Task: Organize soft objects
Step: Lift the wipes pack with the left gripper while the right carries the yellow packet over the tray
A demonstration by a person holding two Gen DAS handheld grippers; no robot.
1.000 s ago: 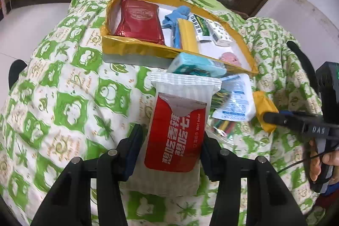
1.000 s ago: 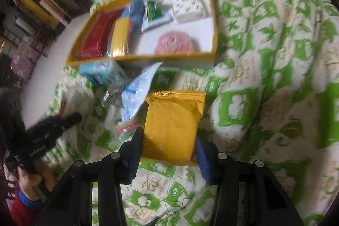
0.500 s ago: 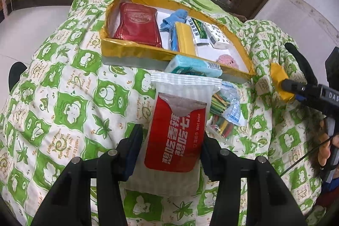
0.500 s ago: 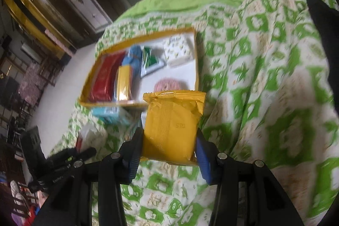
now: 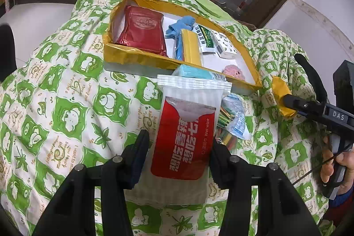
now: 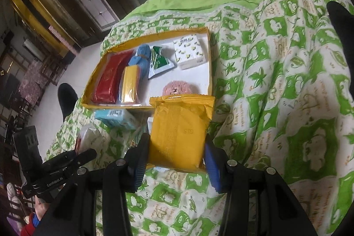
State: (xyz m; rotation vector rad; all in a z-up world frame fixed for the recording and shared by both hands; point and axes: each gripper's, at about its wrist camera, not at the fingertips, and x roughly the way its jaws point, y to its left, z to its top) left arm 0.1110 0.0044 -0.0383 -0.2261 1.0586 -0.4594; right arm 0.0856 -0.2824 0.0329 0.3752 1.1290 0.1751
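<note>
My left gripper [image 5: 179, 147] is shut on a red-and-white wet wipe pack [image 5: 188, 125], held above the green-patterned quilt just in front of the yellow-rimmed box [image 5: 132, 59]. My right gripper [image 6: 176, 147] is shut on a yellow packet [image 6: 179, 132], held near the box's front right corner [image 6: 210, 72]; it also shows in the left wrist view [image 5: 281, 101]. The box holds a red pouch [image 5: 141, 30], a blue cloth [image 5: 179, 25], a yellow pack [image 5: 191, 45], a green-white sachet [image 5: 205, 39], a tissue pack [image 6: 189, 52] and a pink fuzzy ball [image 6: 177, 87].
A teal tissue pack [image 5: 194, 73] lies against the box's front wall. A clear bag of coloured sticks [image 5: 230, 121] lies on the quilt [image 5: 66, 103] to the right of my left gripper. Wooden doors with glass stand behind the bed.
My right gripper has lifted the yellow packet off the quilt and carried it up toward the box's front right corner. My left gripper holds the wet wipe pack almost still.
</note>
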